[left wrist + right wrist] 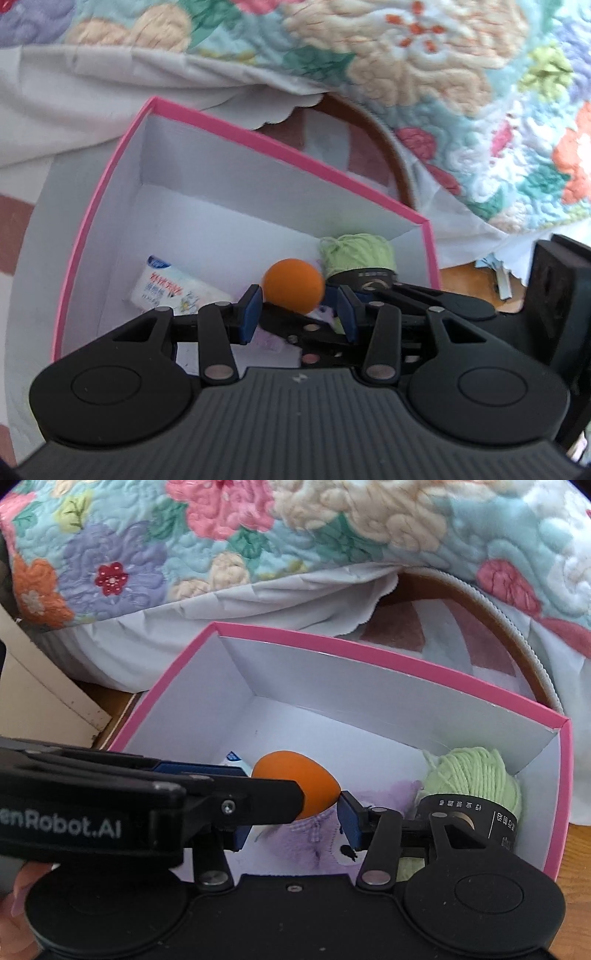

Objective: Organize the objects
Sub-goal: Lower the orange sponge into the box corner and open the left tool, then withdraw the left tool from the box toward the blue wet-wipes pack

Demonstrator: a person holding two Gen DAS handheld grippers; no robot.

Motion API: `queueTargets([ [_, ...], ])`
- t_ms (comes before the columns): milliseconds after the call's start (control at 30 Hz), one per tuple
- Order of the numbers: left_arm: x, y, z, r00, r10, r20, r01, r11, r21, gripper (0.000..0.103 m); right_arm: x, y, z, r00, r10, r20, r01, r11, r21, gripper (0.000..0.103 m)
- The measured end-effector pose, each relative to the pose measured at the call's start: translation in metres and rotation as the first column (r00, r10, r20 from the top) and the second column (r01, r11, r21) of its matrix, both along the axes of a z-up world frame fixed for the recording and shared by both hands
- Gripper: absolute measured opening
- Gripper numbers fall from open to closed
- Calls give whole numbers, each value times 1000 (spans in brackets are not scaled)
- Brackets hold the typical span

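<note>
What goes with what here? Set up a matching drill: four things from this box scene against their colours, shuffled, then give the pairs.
Things:
1. ball
2. yarn skein
3. tissue pack
4. box rim

Colours:
A. pink
B. orange
C. light green
D. white with red and blue print

Pairs: 1-B, 2-C, 3-D, 4-A
</note>
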State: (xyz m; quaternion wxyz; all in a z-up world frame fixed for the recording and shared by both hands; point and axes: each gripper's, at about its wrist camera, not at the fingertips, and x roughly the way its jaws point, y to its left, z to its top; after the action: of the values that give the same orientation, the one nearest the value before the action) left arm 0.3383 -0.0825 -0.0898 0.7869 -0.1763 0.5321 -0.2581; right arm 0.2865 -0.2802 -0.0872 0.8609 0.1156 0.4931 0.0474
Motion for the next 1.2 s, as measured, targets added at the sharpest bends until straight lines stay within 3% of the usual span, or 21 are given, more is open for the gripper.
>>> queueTargets([
  [133,-3,7,-1,1000,16,8,-16,1000,-15,42,-2,-3,1,1000,-25,-18,25,1000,-9,56],
  [233,-11,13,5,998,15,67,-18,999,42,42,-9,-4,4,1000,-26,-1,26,999,-22,56],
  [367,-20,29,20,996,29,88,-31,999,22,42,-16,-3,10,999,-29,33,30,999,-31,57],
  [500,-33,36,35,993,12,115,-23,995,100,42,-31,1,25,995,-22,98,26,999,-44,57],
  [600,-42,45,43,996,-16,92,3,990,140,45,-53,2,41,986,-33,162,34,999,-5,57],
  [833,-77,69,67,994,-36,104,5,958,285,51,-97,26,75,969,2,247,15,998,-69,69],
  [967,-96,80,81,993,-46,105,13,954,301,59,-115,36,97,976,-35,216,67,987,-145,71],
  [1200,-128,91,111,990,-67,125,26,953,303,68,-149,38,132,969,-65,240,103,983,-150,80],
])
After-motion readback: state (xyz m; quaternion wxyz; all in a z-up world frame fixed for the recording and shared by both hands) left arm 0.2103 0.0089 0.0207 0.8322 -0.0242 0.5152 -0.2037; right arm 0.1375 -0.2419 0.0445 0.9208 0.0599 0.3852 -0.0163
